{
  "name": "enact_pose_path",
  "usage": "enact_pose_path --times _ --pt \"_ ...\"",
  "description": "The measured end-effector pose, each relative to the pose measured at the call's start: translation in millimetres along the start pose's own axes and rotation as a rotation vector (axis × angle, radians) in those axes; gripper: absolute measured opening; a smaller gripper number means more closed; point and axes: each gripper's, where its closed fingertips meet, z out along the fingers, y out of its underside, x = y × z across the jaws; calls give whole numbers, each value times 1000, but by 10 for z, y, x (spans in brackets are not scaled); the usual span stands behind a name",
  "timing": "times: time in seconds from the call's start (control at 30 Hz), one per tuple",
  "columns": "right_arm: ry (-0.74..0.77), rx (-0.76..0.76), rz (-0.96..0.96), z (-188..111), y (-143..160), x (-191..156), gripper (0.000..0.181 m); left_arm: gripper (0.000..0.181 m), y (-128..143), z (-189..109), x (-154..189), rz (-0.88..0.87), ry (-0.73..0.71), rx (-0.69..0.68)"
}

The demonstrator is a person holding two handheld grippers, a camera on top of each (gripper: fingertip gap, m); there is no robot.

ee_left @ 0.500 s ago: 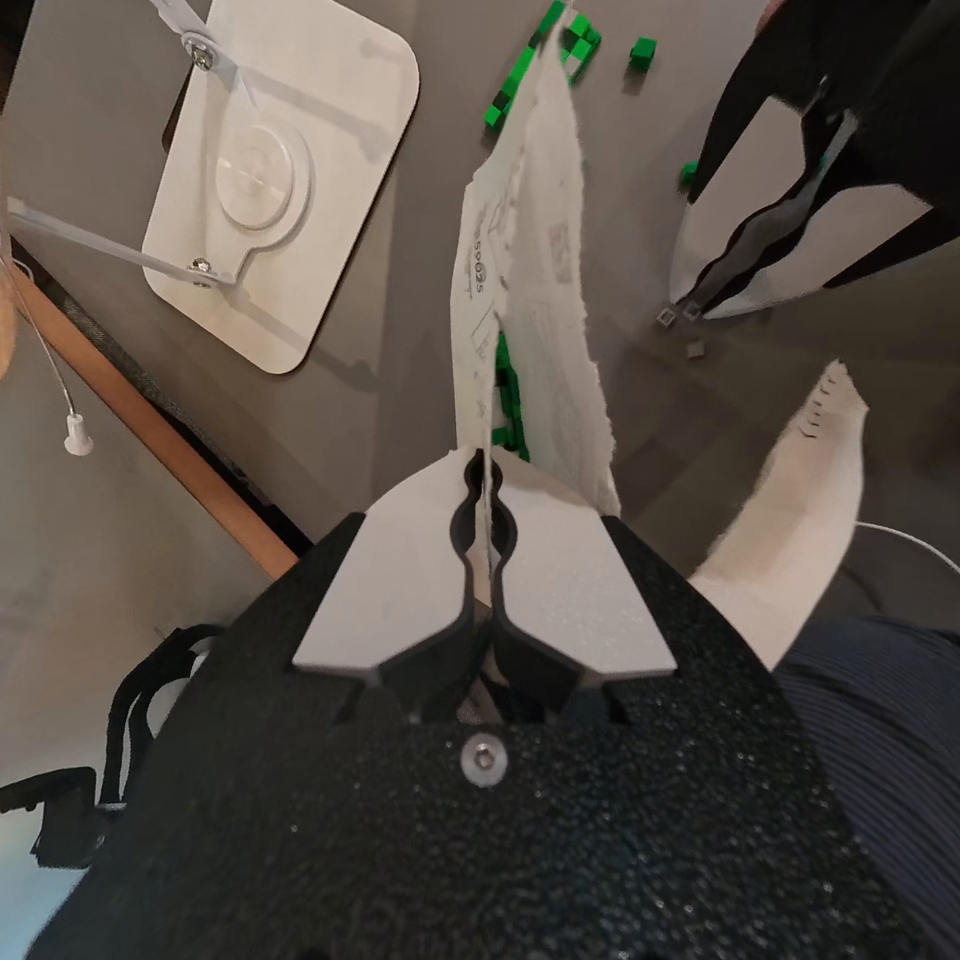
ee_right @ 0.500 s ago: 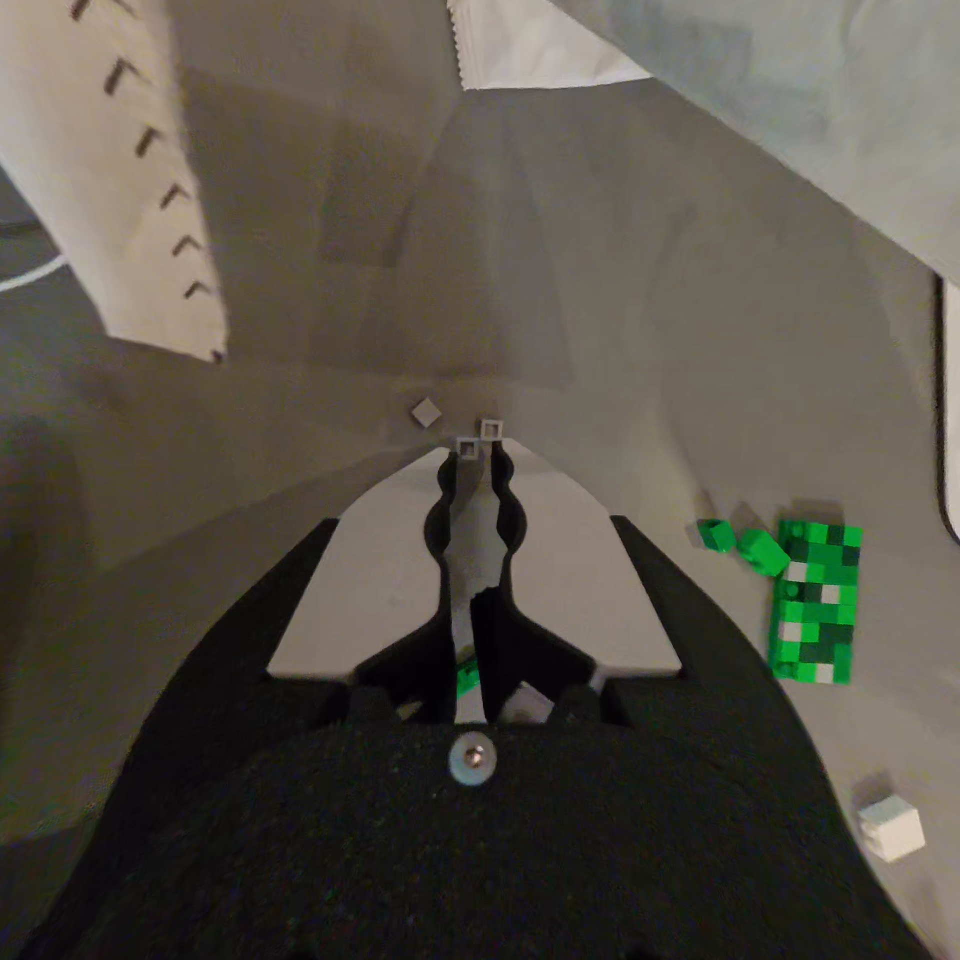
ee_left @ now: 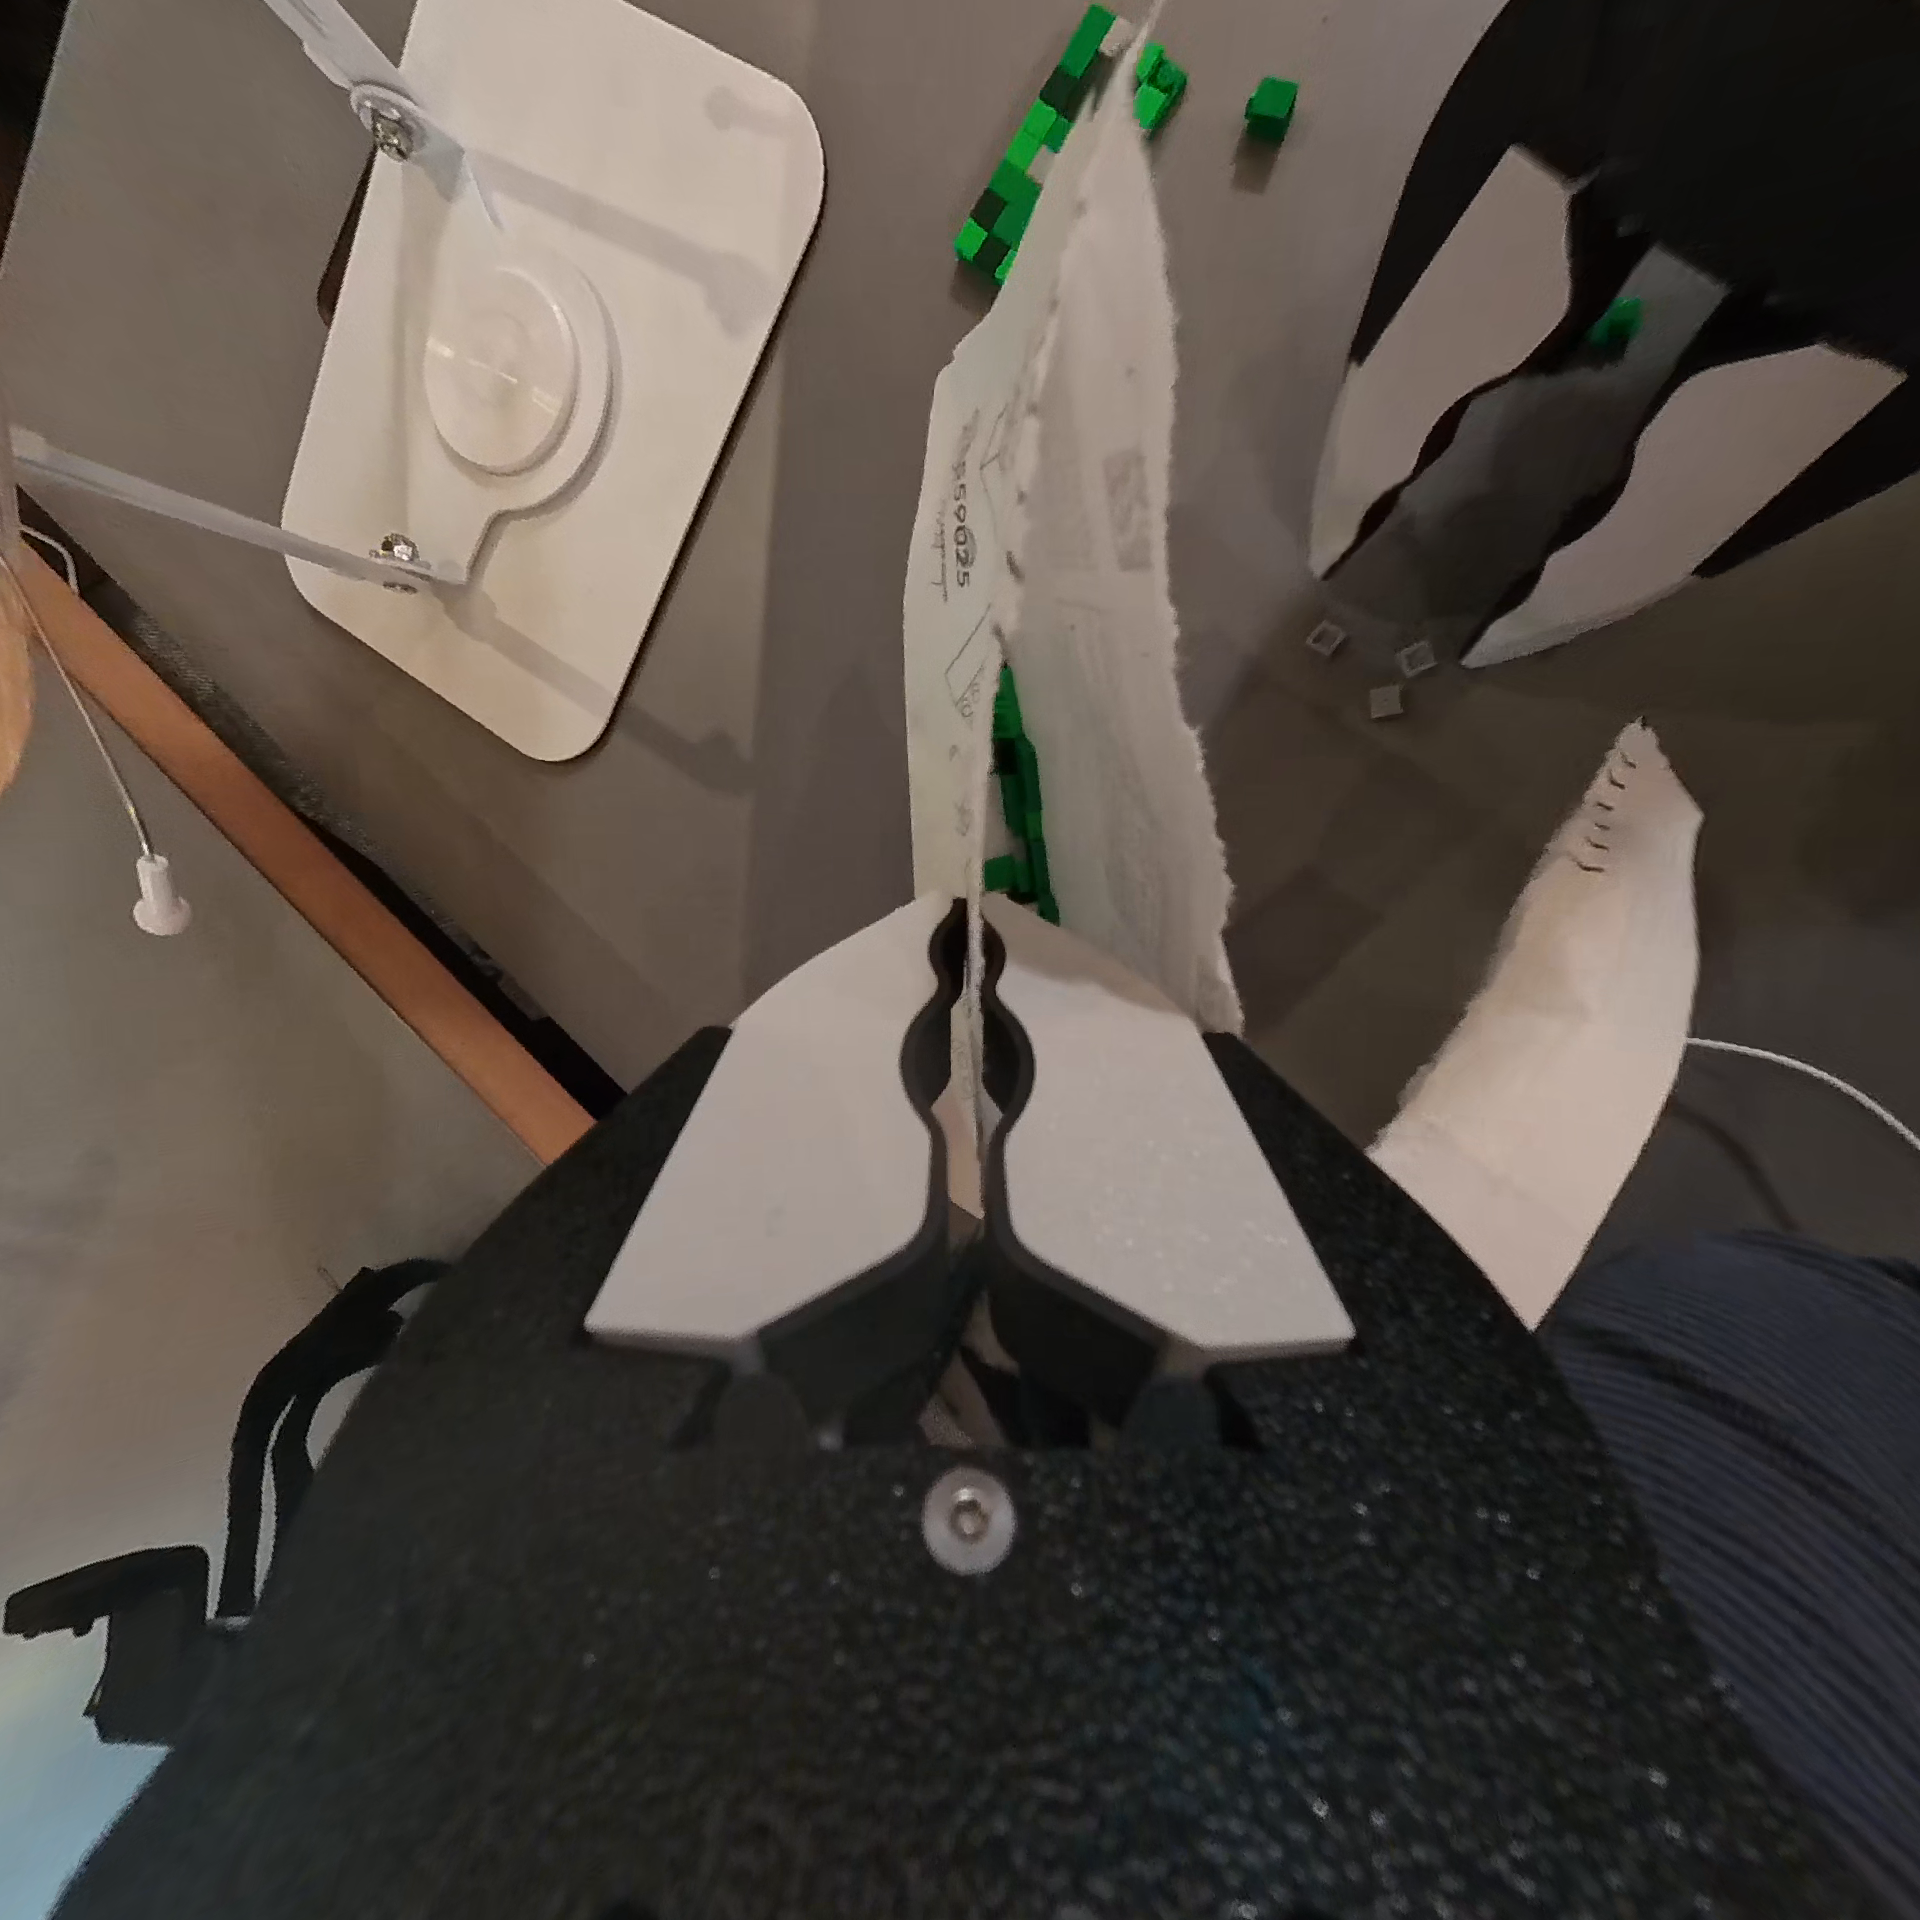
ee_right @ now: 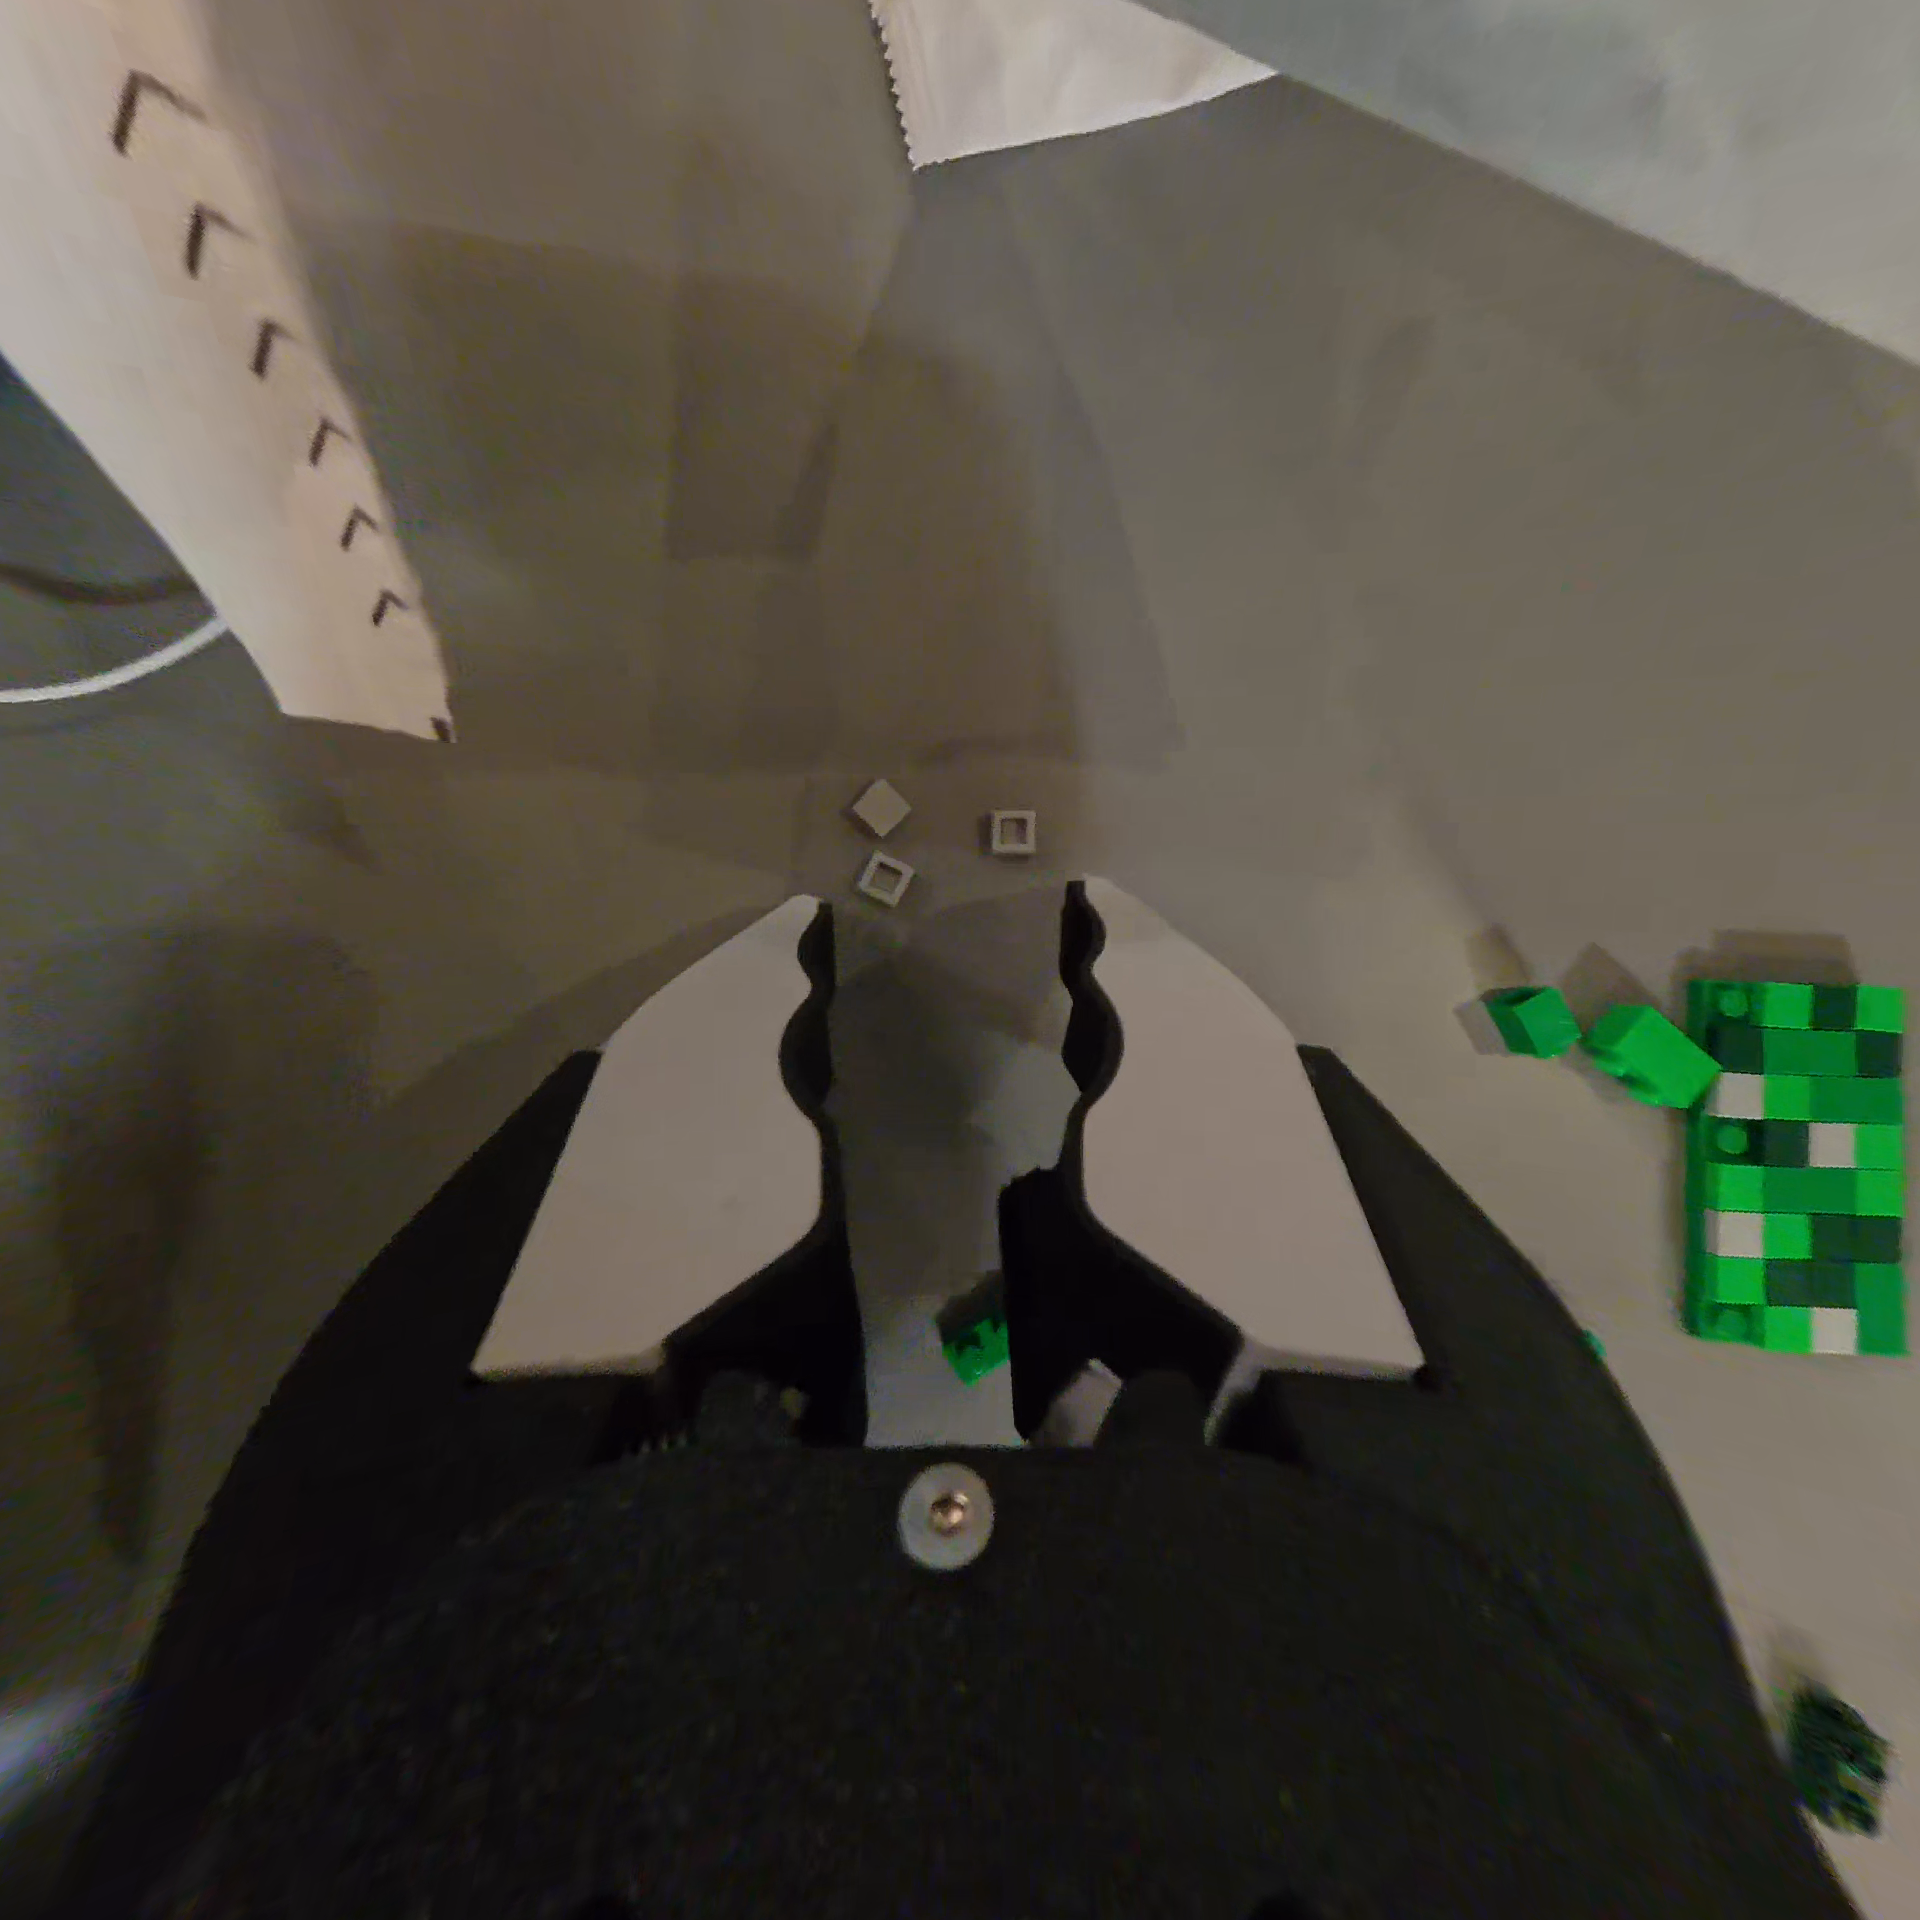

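we see two tongs over a grey worktop [ee_right: 1455, 623]. the left tongs [ee_left: 971, 920] are clamped on one torn white paper bag [ee_left: 1101, 582], which hangs open with green bricks [ee_left: 1023, 800] visible inside. the right tongs [ee_right: 948, 899] stand parted and hold nothing; three small grey square tiles [ee_right: 881, 807] lie just past their tips. to the right we count one flat green brick panel [ee_right: 1792, 1174] and two loose green bricks [ee_right: 1532, 1020] beside it. one torn white paper strip [ee_left: 1538, 997] curls nearby. one white stand base [ee_left: 551, 353] sits well apart.
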Motion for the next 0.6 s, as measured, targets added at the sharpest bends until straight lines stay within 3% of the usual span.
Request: enact_pose_path --times 0.27,0.43,0.53,0.6 --pt "35 33 15 -113 0 11 46 0 -13 8 -67 21 -39 4" --pt "76 172 78 -443 23 27 42 0 11 126 -119 90 -131 -38" --pt "148 245 95 -691 85 72 40 0 108 329 139 96 8 -100" --pt "185 293 100 -850 105 66 37 0 149 403 133 113 -9 -117"
